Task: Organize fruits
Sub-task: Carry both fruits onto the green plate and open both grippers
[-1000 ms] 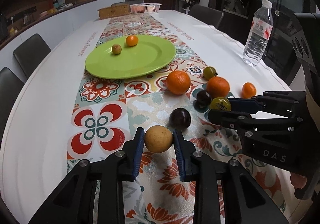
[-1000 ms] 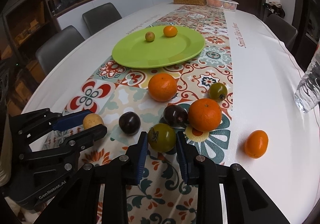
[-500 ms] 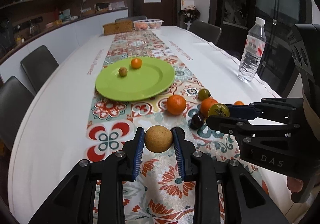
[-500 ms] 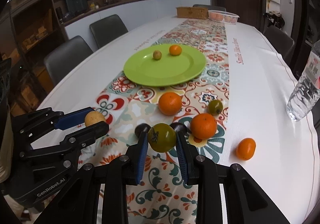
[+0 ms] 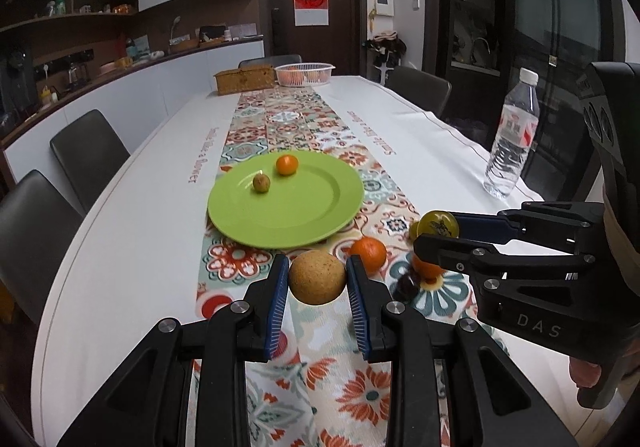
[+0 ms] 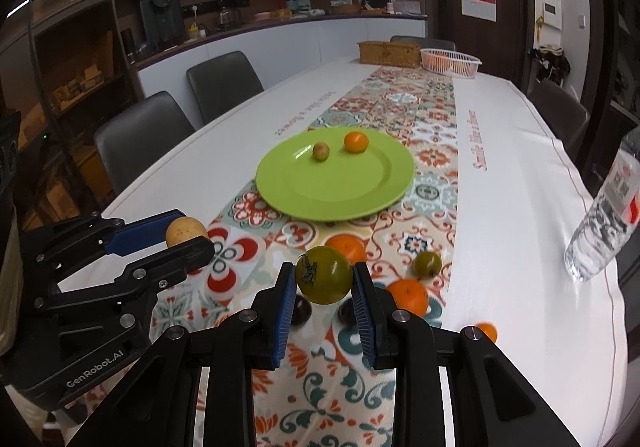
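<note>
My left gripper (image 5: 318, 279) is shut on a round tan fruit (image 5: 317, 278), held above the patterned runner. My right gripper (image 6: 325, 281) is shut on a green tomato (image 6: 325, 275), also lifted off the table. Each gripper shows in the other's view: the right gripper (image 5: 436, 231) with the green tomato (image 5: 438, 224), the left gripper (image 6: 188, 237) with the tan fruit (image 6: 185, 230). Ahead lies a green plate (image 5: 304, 215) carrying a small orange (image 5: 287, 164) and a small brownish fruit (image 5: 261, 182). Oranges (image 6: 409, 294), a small green tomato (image 6: 427, 264) and dark plums (image 6: 301, 310) lie below on the runner.
A water bottle (image 5: 510, 139) stands at the table's right edge. A white basket (image 5: 305, 73) and a wicker box (image 5: 244, 81) sit at the far end. Dark chairs (image 5: 88, 155) line the left side. A small orange (image 6: 486, 332) lies on the white cloth.
Both grippers have risen with their fruits, so the table and plate look farther away and lower. The grips have not altered.
</note>
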